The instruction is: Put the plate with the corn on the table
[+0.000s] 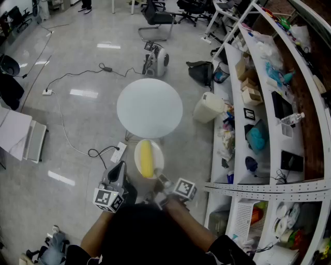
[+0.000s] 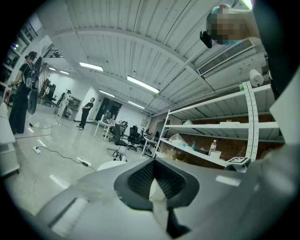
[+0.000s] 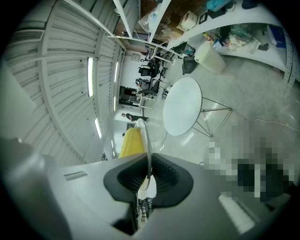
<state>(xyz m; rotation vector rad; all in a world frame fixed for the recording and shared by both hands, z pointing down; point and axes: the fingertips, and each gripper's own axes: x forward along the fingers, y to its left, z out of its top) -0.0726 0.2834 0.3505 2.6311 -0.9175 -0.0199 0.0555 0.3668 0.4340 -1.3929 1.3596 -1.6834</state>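
A white plate (image 1: 155,153) carrying a yellow corn cob (image 1: 147,158) hangs in the air just short of the near edge of the round white table (image 1: 149,107). My right gripper (image 1: 162,180) is shut on the plate's near rim. In the right gripper view the plate (image 3: 147,137) shows edge-on between the pads, with the corn (image 3: 132,141) on its left face and the table (image 3: 183,106) beyond. My left gripper (image 1: 120,167) hovers left of the plate, apart from it. Its jaws (image 2: 158,188) stand shut with nothing between them.
Curved white shelving (image 1: 243,111) full of boxes and bottles runs along the right. A white bin (image 1: 209,107) stands between shelf and table. Cables and a power strip (image 1: 118,152) lie on the floor near the table legs. Office chairs (image 1: 157,15) stand farther back.
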